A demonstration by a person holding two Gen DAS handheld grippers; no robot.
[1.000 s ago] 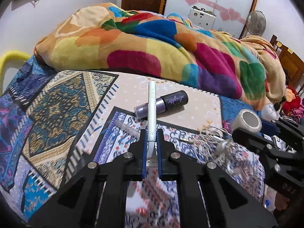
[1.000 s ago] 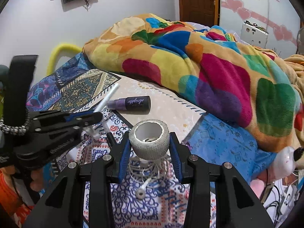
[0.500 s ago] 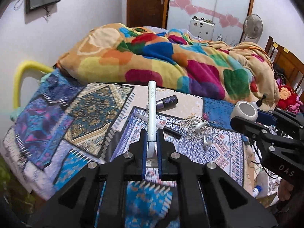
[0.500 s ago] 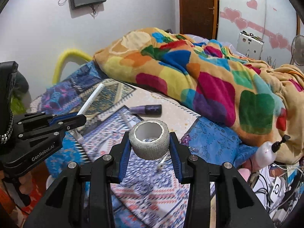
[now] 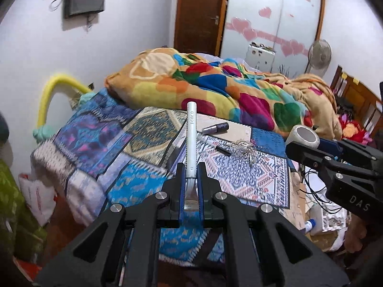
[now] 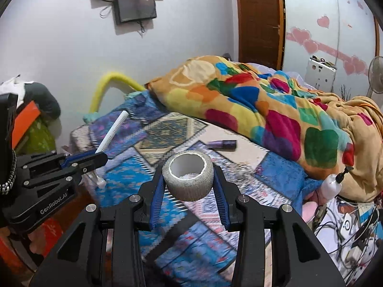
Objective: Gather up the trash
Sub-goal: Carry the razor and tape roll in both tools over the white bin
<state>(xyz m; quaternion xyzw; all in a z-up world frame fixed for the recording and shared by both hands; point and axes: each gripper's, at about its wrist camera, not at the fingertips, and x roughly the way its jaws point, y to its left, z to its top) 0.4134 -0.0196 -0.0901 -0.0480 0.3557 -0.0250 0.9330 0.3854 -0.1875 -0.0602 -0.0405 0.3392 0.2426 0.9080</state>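
Left wrist view: the left gripper is held level above the bed's near edge, clamped on a white tube. At right, the right gripper is clamped on a tape roll.

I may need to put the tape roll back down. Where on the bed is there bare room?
Free: the blue patterned cover left of the purple tube, up to the blanket. Crowded: around the tube, black pen and cord tangle.

White tube; grey tape roll; multicoloured heart-patterned blanket.
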